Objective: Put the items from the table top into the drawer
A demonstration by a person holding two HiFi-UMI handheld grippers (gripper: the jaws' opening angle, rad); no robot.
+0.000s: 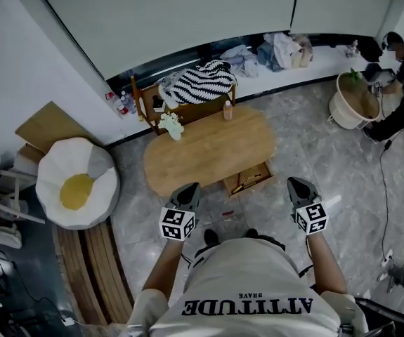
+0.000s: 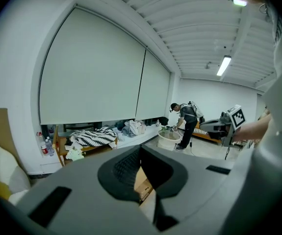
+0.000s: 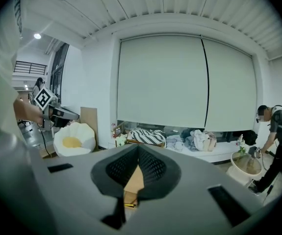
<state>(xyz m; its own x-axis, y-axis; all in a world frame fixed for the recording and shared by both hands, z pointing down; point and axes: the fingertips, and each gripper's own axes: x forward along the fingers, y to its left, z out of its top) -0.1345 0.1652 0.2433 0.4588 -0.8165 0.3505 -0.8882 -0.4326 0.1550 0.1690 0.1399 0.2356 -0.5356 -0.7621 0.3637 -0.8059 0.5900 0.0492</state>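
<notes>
The oval wooden table [image 1: 203,153] stands ahead of me, with its drawer [image 1: 249,178] pulled open on the near side and small items inside. On the table top stand a small bottle [image 1: 227,110] and a pale green soft item [image 1: 171,126] near the far edge. My left gripper [image 1: 190,190] and right gripper [image 1: 298,185] hover shut and empty in front of the table, apart from it. In the left gripper view the jaws [image 2: 141,150] meet with nothing held. In the right gripper view the jaws [image 3: 138,150] meet too, and the drawer [image 3: 127,199] shows below them.
A white and yellow egg-shaped cushion [image 1: 75,182] lies left of the table. A wooden chair with a striped blanket [image 1: 202,81] stands behind it. A person [image 1: 402,83] bends by a round basket [image 1: 356,98] at far right. Small bits [image 1: 227,214] lie on the floor by my feet.
</notes>
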